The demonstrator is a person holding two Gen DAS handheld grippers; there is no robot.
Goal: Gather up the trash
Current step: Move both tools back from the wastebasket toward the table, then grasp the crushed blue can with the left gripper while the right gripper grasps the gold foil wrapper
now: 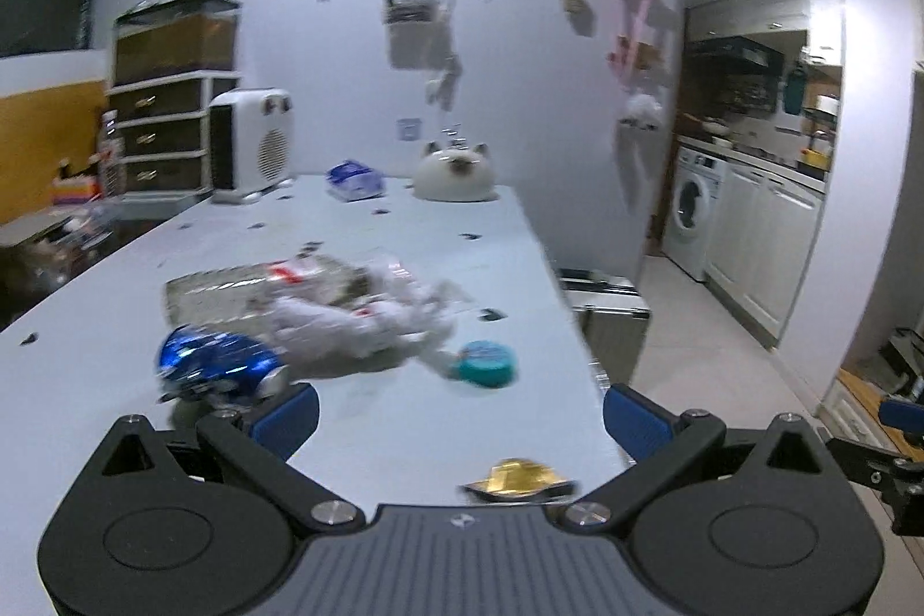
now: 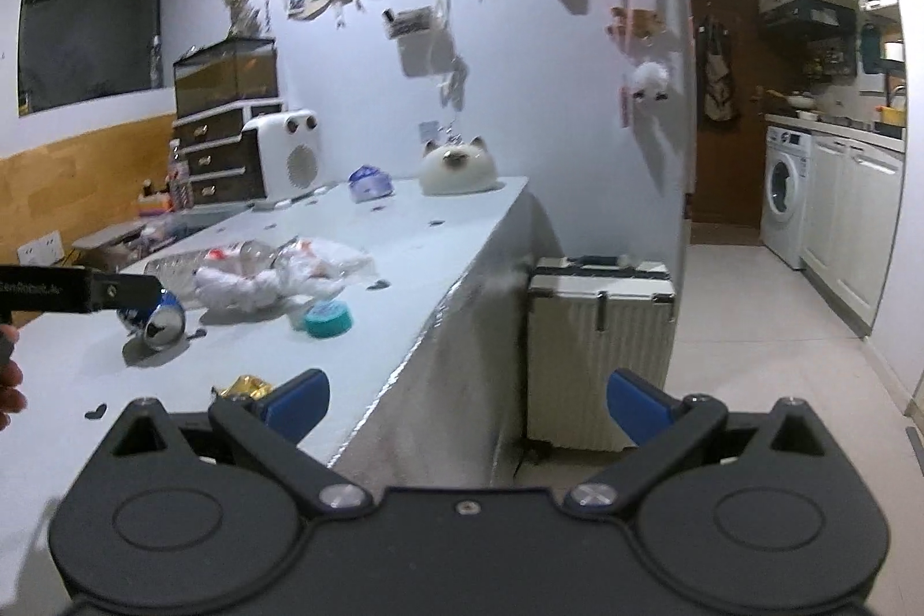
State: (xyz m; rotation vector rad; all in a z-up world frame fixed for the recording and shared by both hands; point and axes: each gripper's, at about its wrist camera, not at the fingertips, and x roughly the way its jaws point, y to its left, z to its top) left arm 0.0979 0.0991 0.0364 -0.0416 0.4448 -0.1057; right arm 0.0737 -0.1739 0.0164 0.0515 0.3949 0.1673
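Trash lies on the white table (image 1: 404,420): a crushed blue can (image 1: 216,365), crumpled white plastic and tissue (image 1: 358,313), a clear plastic tray (image 1: 231,290), a teal lid (image 1: 484,363) and a gold wrapper (image 1: 517,480). My left gripper (image 1: 459,420) is open above the table's near edge, the gold wrapper just below it and the can by its left finger. My right gripper (image 2: 468,405) is open, straddling the table's right edge, with the gold wrapper (image 2: 245,387) beside its left finger. The can (image 2: 156,321), plastic pile (image 2: 277,278) and teal lid (image 2: 328,317) lie further in.
A white heater (image 1: 251,145), a blue-white packet (image 1: 353,180) and a cat-shaped ornament (image 1: 456,171) stand at the table's far end. A white ribbed suitcase (image 2: 598,350) stands on the floor right of the table. The kitchen with a washing machine (image 2: 785,194) lies beyond.
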